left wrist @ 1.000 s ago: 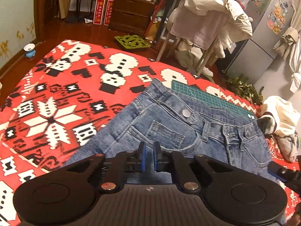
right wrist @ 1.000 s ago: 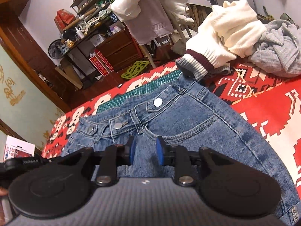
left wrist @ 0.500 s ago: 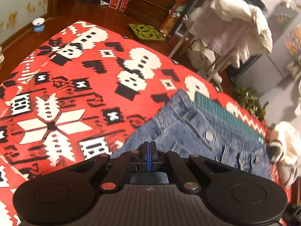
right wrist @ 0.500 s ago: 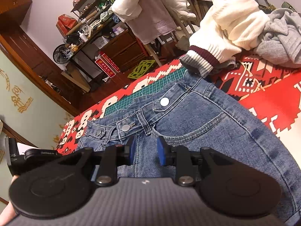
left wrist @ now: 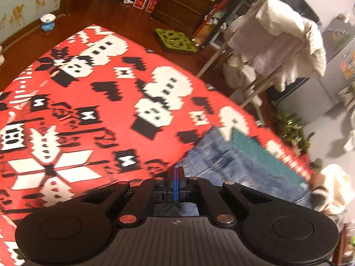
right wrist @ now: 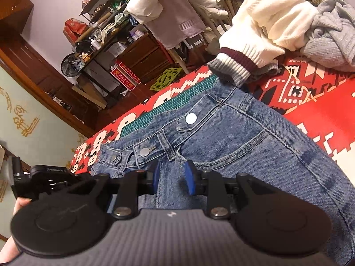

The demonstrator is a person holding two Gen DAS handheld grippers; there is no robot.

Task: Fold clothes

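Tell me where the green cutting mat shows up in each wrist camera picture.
Left wrist: green cutting mat at right of centre, beyond the blurred jeans.
Right wrist: mat at upper centre, just past the jeans' waistband.
Shared landmark: the lime-green lattice piece on the wooden floor.

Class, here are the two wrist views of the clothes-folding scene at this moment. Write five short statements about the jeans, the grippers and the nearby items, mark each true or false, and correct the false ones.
1. The left gripper has its jaws closed. True.
2. The right gripper has its jaws closed. False: they stand apart, above the jeans.
3. The jeans lie on a plain white sheet. False: on a red patterned cover.
4. A green cutting mat shows past the waistband. True.
5. The cream sweater lies folded on the jeans. False: it is heaped beyond them, beside a grey garment.
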